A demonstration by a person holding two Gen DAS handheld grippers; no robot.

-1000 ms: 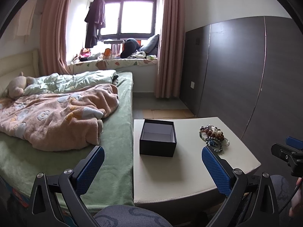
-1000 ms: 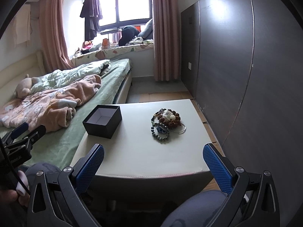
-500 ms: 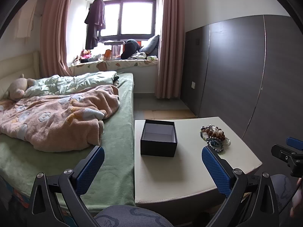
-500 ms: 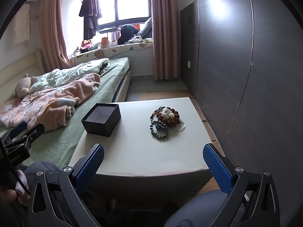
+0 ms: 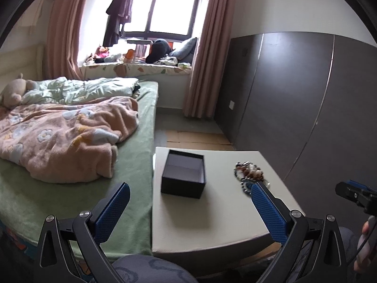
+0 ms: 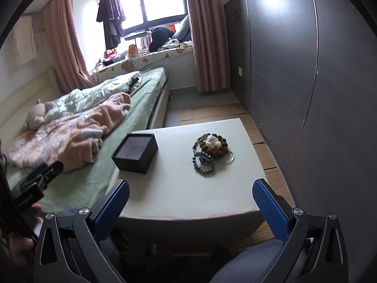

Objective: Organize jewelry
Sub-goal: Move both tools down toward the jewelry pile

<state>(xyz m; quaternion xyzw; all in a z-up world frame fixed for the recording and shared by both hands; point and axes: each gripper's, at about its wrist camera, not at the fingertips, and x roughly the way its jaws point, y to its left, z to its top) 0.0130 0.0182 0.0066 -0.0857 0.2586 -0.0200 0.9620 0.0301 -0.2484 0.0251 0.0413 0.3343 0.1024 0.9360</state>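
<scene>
A: Two grippers were up and neither had a thing in it. Starting on the left, the left gripper (image 5: 189, 208) hung low at the near edge of the white table (image 5: 212, 214), its blue pads spread wide, nothing between them.

B: And the black box (image 5: 183, 176)?

A: It sat open-topped and empty on the table's left half, the side nearest the bed (image 5: 77, 188). I'd judge it stood there as the place for the pieces to go.

B: Moving right, where was the jewelry?

A: The pile of beaded bracelets (image 6: 211, 152) lay heaped on the table's right half, well apart from the box. Brown beads, a pale piece on top, darker strands and a thin ring at its edge.

B: So the right gripper (image 6: 190, 204) was the nearer one?

A: It looked so. It sat back from the near edge, fingers fully parted and bare, facing the heap. Sorting had not begun, by the look of it.
</scene>
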